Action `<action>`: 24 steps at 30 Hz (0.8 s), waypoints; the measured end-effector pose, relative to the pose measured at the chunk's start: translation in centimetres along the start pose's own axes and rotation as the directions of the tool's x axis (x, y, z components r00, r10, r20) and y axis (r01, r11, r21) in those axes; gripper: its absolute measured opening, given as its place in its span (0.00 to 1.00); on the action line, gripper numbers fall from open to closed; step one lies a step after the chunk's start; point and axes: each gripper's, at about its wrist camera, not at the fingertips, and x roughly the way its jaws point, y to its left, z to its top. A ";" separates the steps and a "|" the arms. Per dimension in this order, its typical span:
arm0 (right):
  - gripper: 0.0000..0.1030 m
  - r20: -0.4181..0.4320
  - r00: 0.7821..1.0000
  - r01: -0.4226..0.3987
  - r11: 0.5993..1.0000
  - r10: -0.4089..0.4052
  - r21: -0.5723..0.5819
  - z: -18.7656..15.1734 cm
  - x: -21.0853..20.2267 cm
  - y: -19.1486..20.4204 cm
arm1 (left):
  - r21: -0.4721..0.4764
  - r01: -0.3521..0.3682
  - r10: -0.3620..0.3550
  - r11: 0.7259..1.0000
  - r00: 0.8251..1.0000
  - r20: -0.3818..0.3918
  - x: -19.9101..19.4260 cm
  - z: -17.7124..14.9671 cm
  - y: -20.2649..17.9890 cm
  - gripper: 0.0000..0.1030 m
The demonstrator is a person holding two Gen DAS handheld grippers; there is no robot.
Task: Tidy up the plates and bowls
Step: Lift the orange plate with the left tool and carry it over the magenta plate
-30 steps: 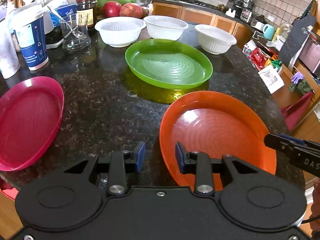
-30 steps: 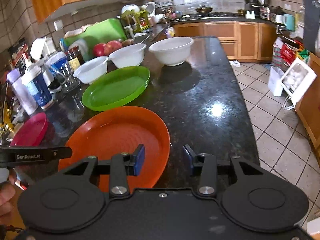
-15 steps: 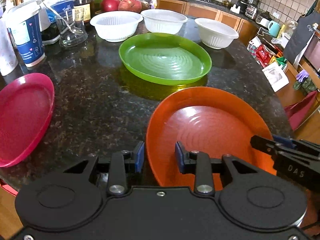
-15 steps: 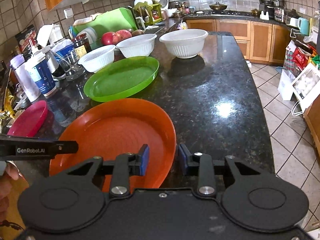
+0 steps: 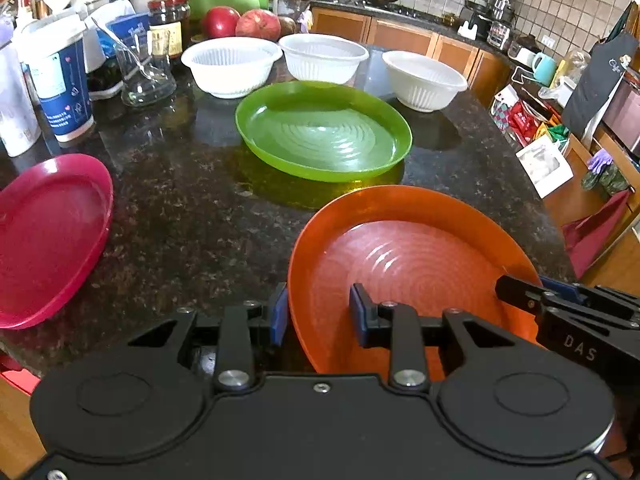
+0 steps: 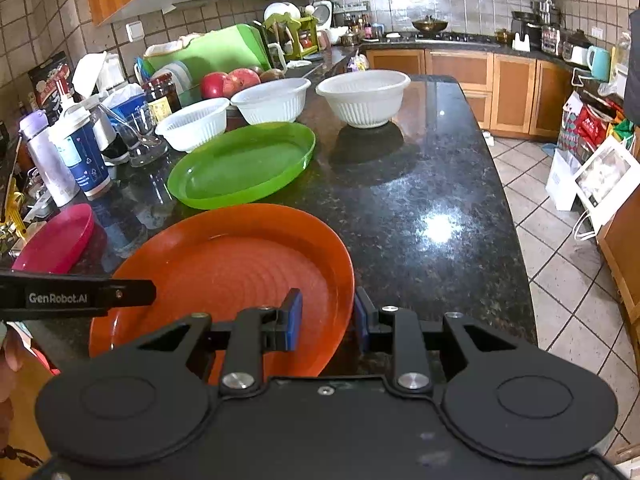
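An orange plate lies at the near edge of the dark counter. My left gripper straddles its left rim; the jaws are closing, with a gap still showing inside the rim. My right gripper is shut on the plate's right rim, one pad inside and one outside. Each gripper shows at the edge of the other view: right gripper, left gripper. Behind lie a green plate and three white bowls. A magenta plate sits far left.
Paper cups, a glass with a spoon, a jar and apples crowd the counter's back left. The counter's right edge drops to a tiled floor with bags and boxes.
The right jaws have narrowed onto the orange plate's right rim. Both views have drawn slightly closer to the plate, and its left rim now sits nearer the left gripper's outer pad.
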 end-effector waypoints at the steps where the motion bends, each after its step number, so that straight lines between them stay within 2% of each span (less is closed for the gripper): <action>1: 0.28 0.002 1.000 -0.002 1.000 0.002 -0.005 0.0 0.0 0.2 | 0.001 -0.005 0.005 1.000 1.000 0.006 -0.1 -0.1 0.1 0.39; 6: 0.27 0.010 1.000 0.015 0.999 -0.015 -0.029 -0.3 -0.1 1.3 | 0.007 -0.014 0.014 1.000 1.000 0.019 -0.3 -0.5 0.8 0.35; 14: 0.26 0.008 0.999 0.046 0.999 -0.046 -0.006 -0.6 -0.1 3.4 | 0.042 0.010 -0.012 0.999 0.999 0.031 -0.5 -0.5 2.5 0.34; 19: 0.26 0.022 0.999 0.046 0.999 -0.046 -0.009 -0.1 -0.2 5.7 | 0.044 0.018 -0.020 0.999 0.999 0.047 -1.3 0.0 4.6 0.33; 24: 0.26 0.039 0.999 0.022 0.999 -0.021 -0.024 0.7 0.1 8.9 | 0.045 -0.011 0.007 0.999 0.996 0.087 -2.5 0.5 7.1 0.33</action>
